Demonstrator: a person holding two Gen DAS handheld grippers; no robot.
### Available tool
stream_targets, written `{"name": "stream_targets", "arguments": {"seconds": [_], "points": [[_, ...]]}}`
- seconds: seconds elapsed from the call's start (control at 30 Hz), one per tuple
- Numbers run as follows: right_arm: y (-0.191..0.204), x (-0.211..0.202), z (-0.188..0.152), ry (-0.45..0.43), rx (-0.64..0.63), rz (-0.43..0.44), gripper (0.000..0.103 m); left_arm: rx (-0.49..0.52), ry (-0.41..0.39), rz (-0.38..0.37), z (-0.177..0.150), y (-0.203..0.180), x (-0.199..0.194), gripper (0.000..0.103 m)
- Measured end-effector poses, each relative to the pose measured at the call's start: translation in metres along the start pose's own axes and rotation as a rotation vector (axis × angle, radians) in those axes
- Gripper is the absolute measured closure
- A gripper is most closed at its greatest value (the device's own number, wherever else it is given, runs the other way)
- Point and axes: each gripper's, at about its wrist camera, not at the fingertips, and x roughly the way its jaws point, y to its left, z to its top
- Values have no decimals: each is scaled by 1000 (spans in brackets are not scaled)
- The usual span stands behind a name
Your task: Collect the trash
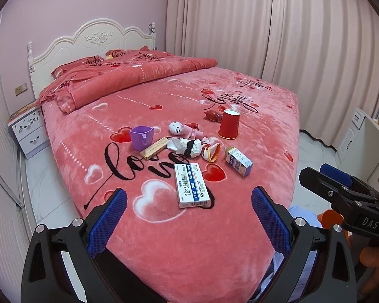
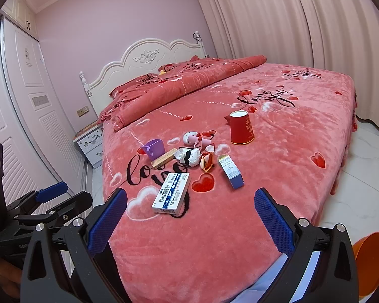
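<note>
**Both grippers hanging over the foot of the bed, trash pile just ahead**

So the bed (image 1: 240, 240) has this pink fleece cover with hearts and "love" all over it, and there's a little heap of junk sitting mid-bed. Closest to the foot is a white and blue medicine box (image 1: 191, 185) lying flat. Just past it on the right, a smaller blue and white box (image 1: 238, 160) on its side. Behind those, a wad of crumpled paper (image 1: 183, 147) with something black wrapped in it, touching a squashed orange-rimmed wrapper (image 1: 211, 152). A flat tan box (image 1: 154, 148) leans up beside a purple cup (image 1: 141, 137). A little white cat-face toy (image 1: 176, 128) lies behind the paper. A red paper cup (image 1: 229, 124) stands upside down, apart from the heap.

The left gripper (image 1: 189, 200) has its blue fingers spread wide, nothing between them. Same for the right gripper (image 2: 190, 200): wide apart, empty, hovering short of the medicine box. Neither touches anything.

Orange bin (image 2: 371, 260) sits on the floor by the bed's corner.
</note>
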Motion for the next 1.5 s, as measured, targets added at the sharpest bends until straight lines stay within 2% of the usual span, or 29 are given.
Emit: {"name": "stream_targets", "arguments": {"seconds": [0.53,0.73,0.83,1.07,1.3,1.4,1.5], "points": [[-6,3,-3,5,9,12,4,31,37,2,-4,-3,5,6],[-5,10,4,38,-87,-10,4,67,52,1,4,-11,14,6],[-9,15,11,58,-117,11,4,91,58,-16,8,-15,19,6],[-25,41,25,120,-200,21,4,107,114,-63,15,-22,47,6],[-43,78,35,169,-253,65,4,130,175,-31,17,-28,88,6],[-53,100,36,192,-244,130,4,116,213,-32,16,-26,107,6],[-55,117,34,197,-270,121,4,119,252,-24,12,-26,126,6]]}}
